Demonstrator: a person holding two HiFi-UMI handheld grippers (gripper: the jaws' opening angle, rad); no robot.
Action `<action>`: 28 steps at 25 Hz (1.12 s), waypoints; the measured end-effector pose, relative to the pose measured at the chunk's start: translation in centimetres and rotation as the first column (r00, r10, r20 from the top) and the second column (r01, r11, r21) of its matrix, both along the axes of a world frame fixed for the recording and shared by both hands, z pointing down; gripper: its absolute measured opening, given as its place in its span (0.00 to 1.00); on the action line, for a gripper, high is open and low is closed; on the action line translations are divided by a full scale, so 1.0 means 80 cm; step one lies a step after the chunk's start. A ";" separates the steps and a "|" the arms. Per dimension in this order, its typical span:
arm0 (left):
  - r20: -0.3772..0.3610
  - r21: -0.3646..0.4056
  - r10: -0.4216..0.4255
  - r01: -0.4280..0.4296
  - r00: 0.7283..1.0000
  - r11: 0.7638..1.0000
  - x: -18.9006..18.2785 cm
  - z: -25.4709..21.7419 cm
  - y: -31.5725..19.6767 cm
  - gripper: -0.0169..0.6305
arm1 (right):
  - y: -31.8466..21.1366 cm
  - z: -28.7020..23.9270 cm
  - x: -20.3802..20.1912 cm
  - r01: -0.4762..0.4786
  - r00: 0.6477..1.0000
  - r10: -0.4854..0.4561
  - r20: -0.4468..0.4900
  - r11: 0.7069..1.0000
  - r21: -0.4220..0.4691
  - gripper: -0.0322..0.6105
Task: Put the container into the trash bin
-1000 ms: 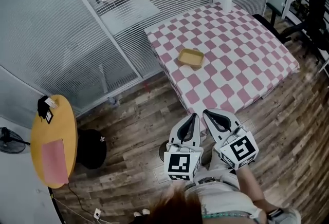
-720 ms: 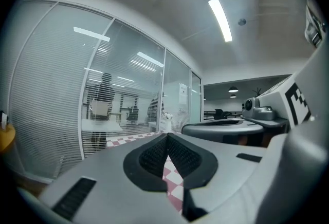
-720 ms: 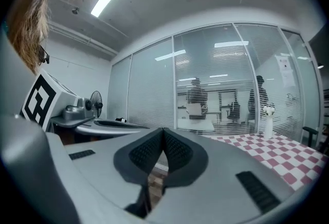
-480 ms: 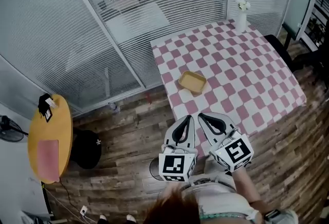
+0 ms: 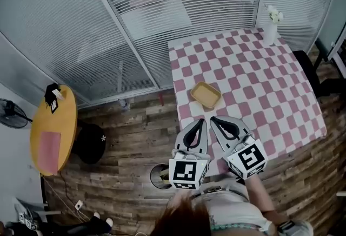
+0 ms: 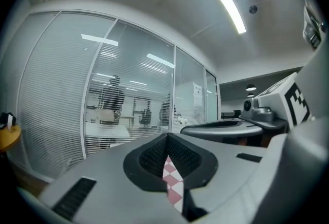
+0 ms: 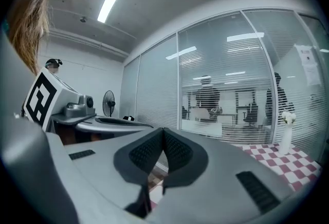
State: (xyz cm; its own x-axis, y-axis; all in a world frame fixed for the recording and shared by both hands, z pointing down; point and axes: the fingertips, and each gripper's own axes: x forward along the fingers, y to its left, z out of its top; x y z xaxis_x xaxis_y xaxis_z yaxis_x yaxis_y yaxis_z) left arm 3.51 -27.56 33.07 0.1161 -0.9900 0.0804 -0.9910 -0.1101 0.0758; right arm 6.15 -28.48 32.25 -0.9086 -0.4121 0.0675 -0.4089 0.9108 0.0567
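Table (image 5: 254, 83) open around container (image 5: 205, 94), vase (image 5: 272, 29) far corner

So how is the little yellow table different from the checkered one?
The yellow table has a round, bare top; the checkered table is rectangular, checked pink and white. The yellow table looks clearly smaller than the checkered table. The yellow table carries a flat pink sheet and a small black item; the checkered table carries a yellow container and a white vase. Both stand on the wooden floor beside the glass wall.
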 end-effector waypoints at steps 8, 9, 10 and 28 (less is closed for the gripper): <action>0.009 -0.009 -0.082 0.082 0.997 0.997 -0.004 0.004 -0.025 0.03 | -0.023 0.006 -0.010 0.097 0.995 -0.097 0.006 0.995 -0.009 0.04; 0.009 -0.011 -0.089 0.089 0.996 0.996 -0.005 0.005 -0.028 0.03 | -0.026 0.008 -0.011 0.106 0.994 -0.106 0.004 0.994 -0.012 0.04; 0.009 -0.015 -0.095 0.096 0.995 0.995 -0.005 0.006 -0.031 0.04 | -0.028 0.011 -0.012 0.114 0.994 -0.114 0.002 0.993 -0.016 0.04; -0.004 -0.084 -0.222 0.221 0.975 0.972 -0.015 0.036 -0.049 0.03 | -0.102 0.114 -0.038 0.197 0.953 -0.205 -0.222 0.979 -0.059 0.04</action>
